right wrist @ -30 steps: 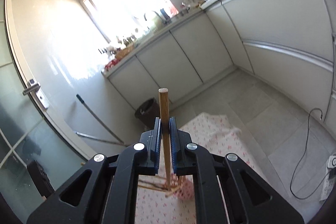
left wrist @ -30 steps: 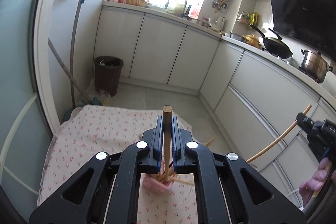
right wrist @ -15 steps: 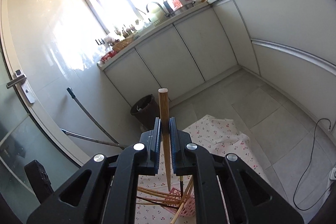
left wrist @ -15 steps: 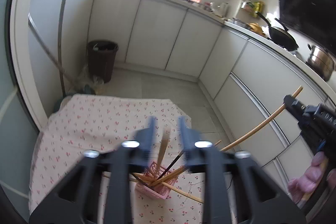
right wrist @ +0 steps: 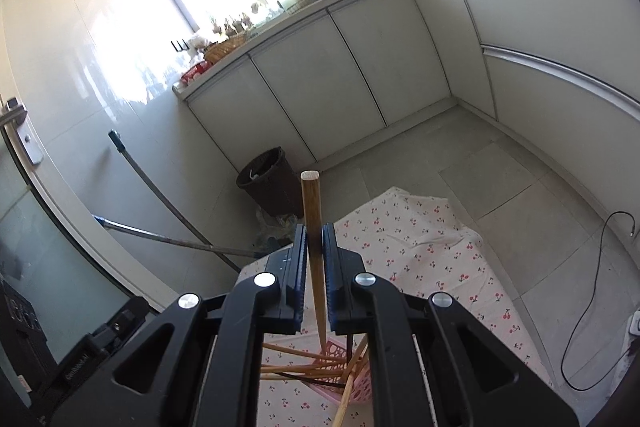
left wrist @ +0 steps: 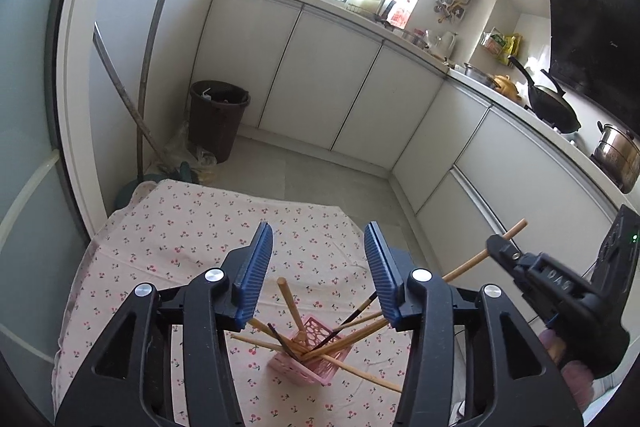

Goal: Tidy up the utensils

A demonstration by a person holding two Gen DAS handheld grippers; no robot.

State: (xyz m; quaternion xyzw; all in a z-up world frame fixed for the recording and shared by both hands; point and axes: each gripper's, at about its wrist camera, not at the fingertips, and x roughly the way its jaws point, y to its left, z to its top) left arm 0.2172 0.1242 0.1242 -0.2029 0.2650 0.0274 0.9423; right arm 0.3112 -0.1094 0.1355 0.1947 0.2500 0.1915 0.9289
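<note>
A pink lattice basket (left wrist: 308, 359) (right wrist: 360, 383) lies on the cherry-print tablecloth (left wrist: 180, 235) with several chopsticks sticking out at angles. My left gripper (left wrist: 318, 267) hovers above it. Its jaws are opening with nothing between the pads; one wooden chopstick (left wrist: 289, 301) stands free in the basket below. My right gripper (right wrist: 315, 247) holds another wooden chopstick (right wrist: 311, 211) upright, its tip reaching down to the basket's rim. Its jaws are just starting to open, and the stick still sits between the pads. The left wrist view shows that right gripper (left wrist: 504, 251) coming in from the right.
A dark waste bin (left wrist: 218, 115) (right wrist: 266, 183) and mop handles (left wrist: 156, 47) stand past the table's far edge. White cabinets (left wrist: 332, 79) line the back and right, with pots (left wrist: 616, 155) on the counter. A black cable (right wrist: 592, 267) lies on the floor tiles.
My left gripper let go of its chopstick, which now stands in the basket, and its jaws spread wide. My right gripper carried its chopstick down over the basket.
</note>
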